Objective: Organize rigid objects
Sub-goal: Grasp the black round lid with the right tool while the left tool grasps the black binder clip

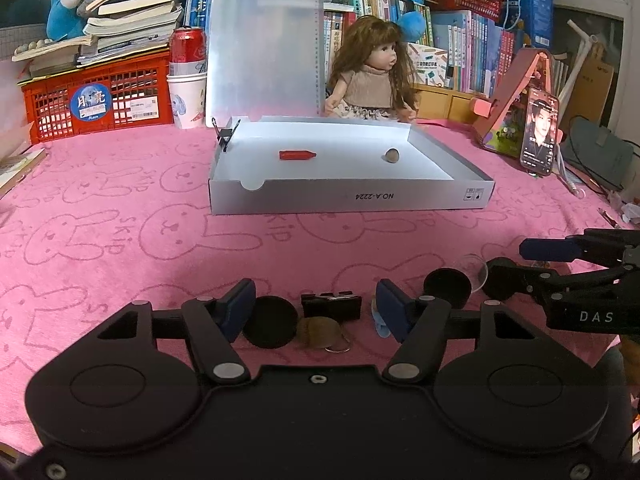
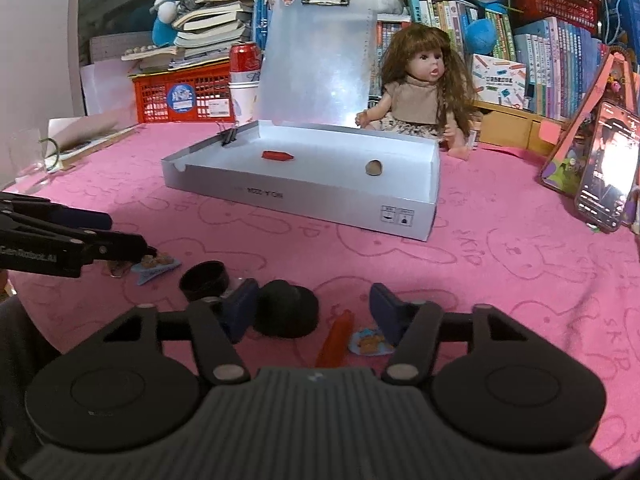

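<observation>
In the left wrist view my left gripper (image 1: 316, 308) stands open low over the pink cloth. Between its blue pads lie a black round cap (image 1: 270, 322), a black binder clip (image 1: 331, 306) and a brown disc with a key ring (image 1: 320, 332). My right gripper (image 2: 312, 308) is open too, with a black hat-shaped cap (image 2: 286, 312) against its left pad, an orange-red stick (image 2: 336, 338) and a blue bear sticker (image 2: 370, 342) between the fingers. A shallow grey box (image 1: 352, 200) holds a red piece (image 1: 297, 155) and a brown ball (image 1: 392, 155).
A black ring cap (image 2: 204, 280) and a blue scrap (image 2: 154, 268) lie between the two grippers. Behind the box sit a doll (image 1: 368, 80), a clipboard (image 1: 264, 52), a red crate (image 1: 96, 100) and books. A phone on a stand (image 1: 538, 132) is at the right, a glass (image 2: 28, 160) at the left.
</observation>
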Action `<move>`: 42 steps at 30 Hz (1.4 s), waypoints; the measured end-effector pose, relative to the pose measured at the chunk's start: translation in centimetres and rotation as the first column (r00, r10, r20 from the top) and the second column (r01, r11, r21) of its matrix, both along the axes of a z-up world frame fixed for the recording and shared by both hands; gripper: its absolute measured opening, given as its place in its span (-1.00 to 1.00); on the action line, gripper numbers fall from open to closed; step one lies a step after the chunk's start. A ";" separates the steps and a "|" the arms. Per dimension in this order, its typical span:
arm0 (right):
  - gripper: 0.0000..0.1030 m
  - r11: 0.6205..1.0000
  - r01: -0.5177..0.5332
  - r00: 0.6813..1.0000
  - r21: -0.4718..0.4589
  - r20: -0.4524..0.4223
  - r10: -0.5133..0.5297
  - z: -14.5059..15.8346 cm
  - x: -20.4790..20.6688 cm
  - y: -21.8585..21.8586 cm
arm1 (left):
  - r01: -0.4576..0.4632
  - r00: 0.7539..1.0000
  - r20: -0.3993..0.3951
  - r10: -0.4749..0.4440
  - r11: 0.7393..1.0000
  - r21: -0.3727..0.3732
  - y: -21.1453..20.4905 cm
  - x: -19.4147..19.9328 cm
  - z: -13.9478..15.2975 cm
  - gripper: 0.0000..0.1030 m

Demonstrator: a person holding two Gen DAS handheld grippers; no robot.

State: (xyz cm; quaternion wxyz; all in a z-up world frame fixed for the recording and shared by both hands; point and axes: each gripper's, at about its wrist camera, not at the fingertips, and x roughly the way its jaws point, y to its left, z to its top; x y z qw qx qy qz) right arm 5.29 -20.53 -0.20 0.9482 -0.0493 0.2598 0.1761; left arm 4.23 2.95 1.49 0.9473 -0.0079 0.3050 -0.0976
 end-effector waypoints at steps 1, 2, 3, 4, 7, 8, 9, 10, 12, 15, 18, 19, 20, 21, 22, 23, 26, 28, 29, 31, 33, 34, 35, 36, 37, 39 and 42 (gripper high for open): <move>0.12 1.000 -0.002 1.000 -0.005 0.008 0.002 0.0 -0.1 0.2 | -0.001 1.000 -0.003 0.001 1.000 -0.001 0.0 0.0 0.0 0.22; 0.07 1.000 -0.003 1.000 -0.009 0.014 0.004 0.1 -0.1 0.3 | -0.002 1.000 -0.005 0.002 1.000 -0.003 0.1 0.0 0.0 0.21; 0.00 1.000 -0.007 1.000 -0.014 0.019 0.007 0.2 -0.2 0.4 | -0.002 1.000 -0.006 0.002 1.000 -0.004 0.1 0.0 0.0 0.21; -0.07 1.000 -0.009 1.000 -0.017 0.021 0.010 0.2 -0.2 0.5 | -0.003 1.000 -0.006 0.003 1.000 -0.004 0.1 0.0 0.1 0.21; -0.16 1.000 -0.019 1.000 -0.016 0.019 0.019 0.3 -0.2 0.7 | 0.000 1.000 -0.003 0.000 1.000 -0.004 0.0 -0.1 0.1 0.21; -0.17 1.000 -0.021 1.000 -0.015 0.017 0.021 0.3 -0.2 0.7 | 0.001 1.000 -0.002 -0.001 1.000 -0.005 0.0 -0.2 0.1 0.21; -0.18 1.000 -0.023 1.000 -0.013 0.015 0.024 0.2 -0.2 0.7 | 0.002 1.000 -0.001 -0.002 1.000 -0.004 0.0 -0.2 0.1 0.21; -0.19 1.000 -0.025 1.000 -0.009 0.012 0.025 0.2 -0.2 0.7 | 0.004 1.000 -0.001 -0.004 1.000 -0.003 -0.1 -0.3 0.1 0.20; -0.19 1.000 -0.028 1.000 0.001 0.005 0.028 0.1 -0.2 0.6 | 0.006 1.000 -0.002 -0.006 1.000 -0.001 -0.2 -0.3 0.1 0.20; -0.19 0.999 -0.040 0.999 0.017 -0.016 0.040 -0.1 0.0 0.6 | 0.007 1.000 -0.005 -0.007 1.000 0.000 -0.2 -0.3 0.0 0.19; -0.18 0.999 -0.039 0.999 0.018 -0.016 0.040 -0.2 -0.1 0.7 | 0.006 1.000 -0.005 -0.006 1.000 -0.001 -0.2 -0.3 0.0 0.18; -0.20 0.999 -0.039 0.999 0.018 -0.015 0.039 -0.2 -0.1 0.8 | 0.007 1.000 -0.004 -0.007 1.000 -0.001 -0.2 -0.3 0.0 0.18; -0.22 0.999 -0.038 0.999 0.020 -0.013 0.039 -0.3 -0.1 0.7 | 0.008 1.000 -0.003 -0.008 1.000 0.000 -0.2 -0.3 0.1 0.18; -0.25 0.999 -0.036 0.999 0.023 -0.010 0.036 -0.2 -0.1 0.7 | 0.008 1.000 -0.002 -0.008 1.000 0.000 -0.3 -0.3 0.1 0.18; -0.27 0.999 -0.033 0.999 0.026 -0.008 0.033 -0.2 -0.2 0.7 | 0.010 1.000 0.000 -0.010 1.000 0.000 -0.3 -0.3 0.1 0.17; -0.29 0.999 -0.031 1.000 0.030 -0.005 0.031 -0.1 -0.2 0.7 | 0.011 1.000 0.001 -0.011 1.000 0.001 -0.3 -0.4 0.0 0.17; -0.39 0.999 -0.025 1.000 0.033 0.004 0.025 0.2 -0.3 0.6 | 0.014 1.000 0.002 -0.014 1.000 0.001 -0.4 -0.4 0.0 0.17; -0.39 0.999 -0.026 1.000 0.032 0.004 0.025 0.2 -0.3 0.7 | 0.017 1.000 0.001 -0.017 1.000 0.002 -0.5 -0.5 0.0 0.17; -0.39 0.999 -0.025 1.000 0.032 0.004 0.025 0.3 -0.3 0.7 | 0.018 1.000 0.001 -0.018 1.000 0.003 -0.6 -0.6 -0.1 0.17; -0.38 0.999 -0.024 1.000 0.036 0.002 0.024 0.2 -0.3 0.7 | 0.023 1.000 0.001 -0.023 1.000 0.005 -0.7 -0.7 -0.1 0.17; -0.36 0.999 -0.022 1.000 0.043 -0.005 0.023 0.2 -0.2 0.6 | 0.026 1.000 0.002 -0.026 1.000 0.008 -0.8 -0.8 -0.1 0.17; -0.33 0.999 -0.023 1.000 0.045 -0.008 0.023 0.2 -0.2 0.6 | 0.028 1.000 0.004 -0.028 1.000 0.011 -0.8 -0.8 -0.1 0.17; -0.31 0.999 -0.024 1.000 0.047 -0.013 0.025 0.1 -0.1 0.5 | 0.028 1.000 0.005 -0.029 1.000 0.012 -0.8 -0.9 -0.1 0.17; -0.27 0.998 -0.025 0.999 0.049 -0.019 0.026 0.0 0.0 0.5 | 0.029 1.000 0.006 -0.029 0.999 0.014 -0.8 -0.9 -0.1 0.17; -0.22 0.998 -0.026 0.999 0.049 -0.024 0.027 -0.1 0.0 0.5 | 0.029 1.000 0.007 -0.029 0.999 0.015 -0.8 -0.9 -0.1 0.17; -0.18 0.999 -0.028 0.999 0.045 -0.030 0.029 -0.3 0.1 0.6 | 0.029 1.000 0.005 -0.029 1.000 0.012 -0.8 -1.0 -0.1 0.17; -0.06 0.999 -0.024 0.999 0.042 -0.032 0.025 -0.4 0.0 0.7 | 0.028 1.000 0.008 -0.028 0.999 0.015 -0.8 -1.0 -0.1 0.17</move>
